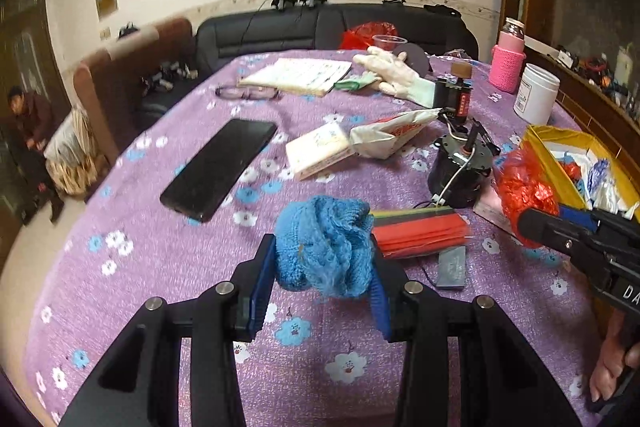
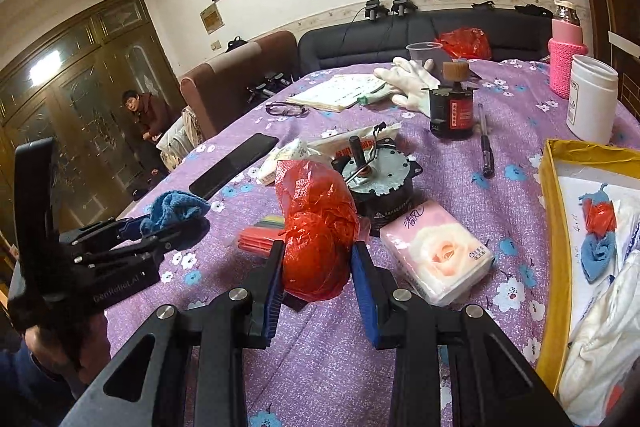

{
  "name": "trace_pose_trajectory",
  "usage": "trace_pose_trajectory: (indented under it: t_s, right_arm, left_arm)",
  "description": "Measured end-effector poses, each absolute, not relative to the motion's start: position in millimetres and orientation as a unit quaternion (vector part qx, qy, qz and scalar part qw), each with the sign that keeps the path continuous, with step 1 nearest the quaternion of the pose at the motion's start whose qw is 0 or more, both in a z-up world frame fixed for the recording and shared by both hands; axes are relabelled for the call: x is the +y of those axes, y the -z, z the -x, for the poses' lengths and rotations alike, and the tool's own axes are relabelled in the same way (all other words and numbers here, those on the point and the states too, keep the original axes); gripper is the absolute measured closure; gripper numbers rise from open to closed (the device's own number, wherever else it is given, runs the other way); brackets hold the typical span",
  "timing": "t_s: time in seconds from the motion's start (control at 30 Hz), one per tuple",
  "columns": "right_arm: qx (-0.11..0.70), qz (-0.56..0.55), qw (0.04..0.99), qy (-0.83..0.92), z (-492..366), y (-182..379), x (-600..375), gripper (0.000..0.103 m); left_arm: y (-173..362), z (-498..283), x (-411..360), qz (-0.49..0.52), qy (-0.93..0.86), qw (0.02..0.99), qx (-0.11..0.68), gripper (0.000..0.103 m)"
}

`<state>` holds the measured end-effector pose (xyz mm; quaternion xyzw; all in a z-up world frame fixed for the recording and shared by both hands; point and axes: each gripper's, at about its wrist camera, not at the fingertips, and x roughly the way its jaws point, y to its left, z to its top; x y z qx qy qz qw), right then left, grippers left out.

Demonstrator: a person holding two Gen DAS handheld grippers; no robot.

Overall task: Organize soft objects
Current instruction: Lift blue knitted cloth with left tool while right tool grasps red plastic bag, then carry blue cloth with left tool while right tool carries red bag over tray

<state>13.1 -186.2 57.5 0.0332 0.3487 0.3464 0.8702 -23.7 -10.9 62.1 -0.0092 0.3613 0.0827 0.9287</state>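
My left gripper [image 1: 322, 259] is shut on a crumpled blue knitted cloth [image 1: 326, 243] and holds it just above the purple flowered tablecloth; the cloth also shows in the right wrist view [image 2: 176, 207]. My right gripper [image 2: 318, 255] is shut on a red crumpled plastic bag [image 2: 316, 227], which appears at the right of the left wrist view [image 1: 524, 191]. A yellow-rimmed box [image 2: 552, 227] at the right holds white, red and blue soft items; it also shows in the left wrist view [image 1: 556, 163].
On the table lie a black phone [image 1: 220, 167], a small motor [image 2: 376, 183], a pink tissue pack [image 2: 436, 251], red sheets [image 1: 420, 231], a white glove [image 1: 396, 73], a booklet [image 1: 296, 75], glasses [image 1: 246, 93], a white jar [image 2: 592, 99] and a pen [image 2: 486, 143].
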Motion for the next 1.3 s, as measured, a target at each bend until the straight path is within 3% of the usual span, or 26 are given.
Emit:
trace_pose_trajectory:
  t_s: [1.3]
  right_arm:
    - [0.334, -0.066, 0.877, -0.34, -16.0, -66.9, -205.8, 0.067]
  left_arm:
    - [-66.9, 30.4, -32.7, -0.035, -0.084, 0.936, 0.34, 0.062]
